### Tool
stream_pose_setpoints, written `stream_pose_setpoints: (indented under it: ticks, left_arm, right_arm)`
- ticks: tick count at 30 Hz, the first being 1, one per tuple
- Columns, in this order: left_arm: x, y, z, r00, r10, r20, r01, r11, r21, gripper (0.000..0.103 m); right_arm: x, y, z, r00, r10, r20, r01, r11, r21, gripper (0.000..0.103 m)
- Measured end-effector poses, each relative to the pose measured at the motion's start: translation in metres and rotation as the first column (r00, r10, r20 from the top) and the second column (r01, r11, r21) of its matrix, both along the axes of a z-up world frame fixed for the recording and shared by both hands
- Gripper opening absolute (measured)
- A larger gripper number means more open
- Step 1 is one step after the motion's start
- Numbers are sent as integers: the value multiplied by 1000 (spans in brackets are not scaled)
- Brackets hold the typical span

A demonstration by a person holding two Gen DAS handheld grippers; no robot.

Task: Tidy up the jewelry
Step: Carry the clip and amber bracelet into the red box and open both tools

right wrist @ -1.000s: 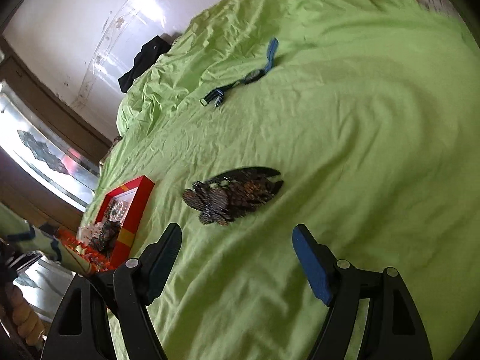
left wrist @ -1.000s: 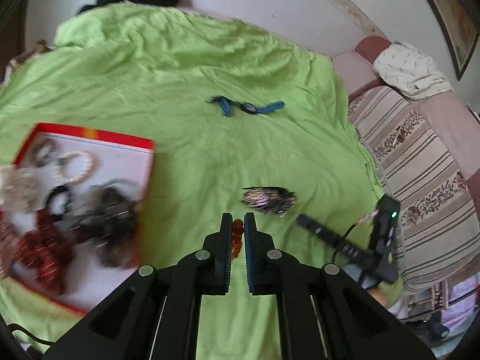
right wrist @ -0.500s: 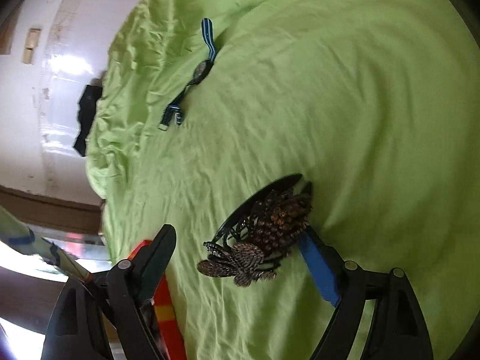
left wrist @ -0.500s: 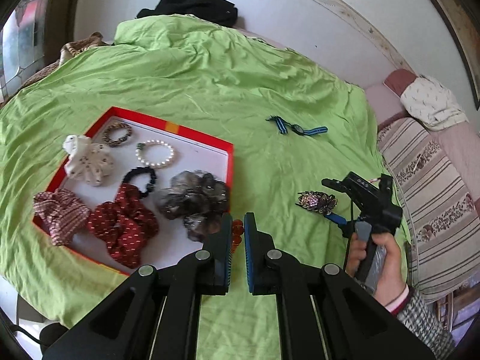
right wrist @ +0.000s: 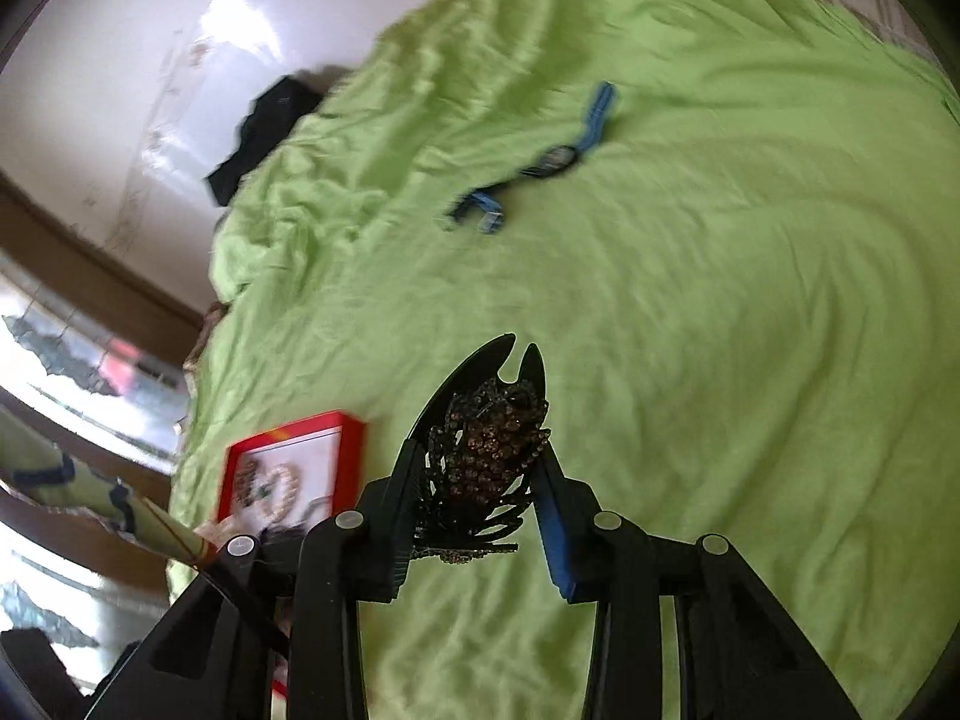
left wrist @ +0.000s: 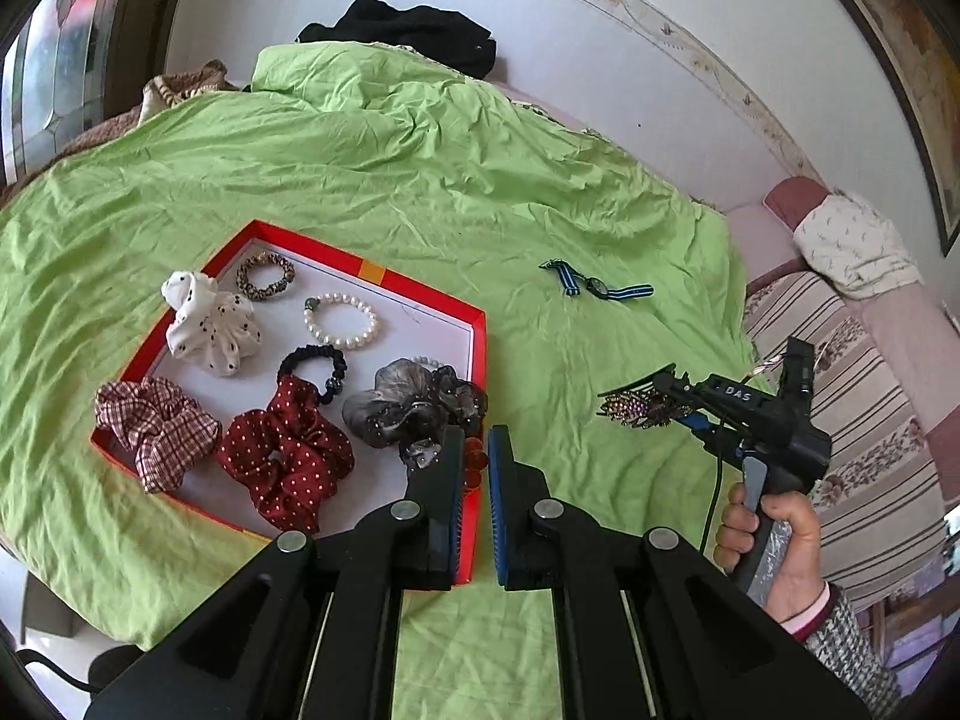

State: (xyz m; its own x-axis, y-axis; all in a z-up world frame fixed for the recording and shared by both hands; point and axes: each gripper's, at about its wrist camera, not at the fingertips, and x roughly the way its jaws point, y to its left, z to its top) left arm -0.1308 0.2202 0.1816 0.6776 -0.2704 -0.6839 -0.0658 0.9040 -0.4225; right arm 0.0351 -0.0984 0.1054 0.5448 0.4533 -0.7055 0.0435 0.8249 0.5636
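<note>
A red-rimmed tray (left wrist: 420, 291) on the green sheet holds scrunchies, a pearl bracelet (left wrist: 341, 322) and a grey hair flower (left wrist: 414, 405). My left gripper (left wrist: 476, 450) hangs over the tray's near right corner, shut on a small amber bead piece (left wrist: 474, 471). My right gripper (right wrist: 480, 459), also in the left wrist view (left wrist: 678, 396), is closing its jaws on a brown rhinestone hair clip (right wrist: 492, 444), pads pressing it, held just above the sheet (left wrist: 639, 407). A blue-strapped watch (left wrist: 597, 286) (right wrist: 555, 157) lies farther back on the bed.
A hand (left wrist: 780, 534) grips the right tool's handle at the bed's right edge. Striped cushions (left wrist: 840, 372) lie beyond that edge. A black garment (left wrist: 408, 30) sits at the head of the bed by the wall. The tray's rim (right wrist: 354, 438) shows at the right gripper's left.
My right gripper went from open around the hair clip to closed on it and lifted it off the sheet. My left gripper swung over toward the tray, still shut on the amber piece.
</note>
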Motion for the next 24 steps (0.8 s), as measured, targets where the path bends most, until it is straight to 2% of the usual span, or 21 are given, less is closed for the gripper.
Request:
stream_pose_setpoints:
  ticks: [6, 13, 19, 24]
  left_arm:
    - [0, 4, -10, 1000, -7, -30, 5, 998, -64, 7]
    - [7, 7, -39, 996, -14, -86, 5, 994, -113, 7]
    - [20, 11, -73, 989, 27, -148, -32, 999, -28, 7]
    - [24, 19, -91, 984, 46, -172, -47, 999, -1, 7]
  right_arm:
    - [-14, 39, 23, 991, 130, 32, -130, 991, 14, 39]
    - [-26, 84, 31, 969, 244, 45, -244, 970, -14, 39]
    - [-10, 123, 39, 954, 298, 40, -295, 953, -63, 39]
    - [20, 171, 36, 937, 349, -5, -346, 928, -139, 39]
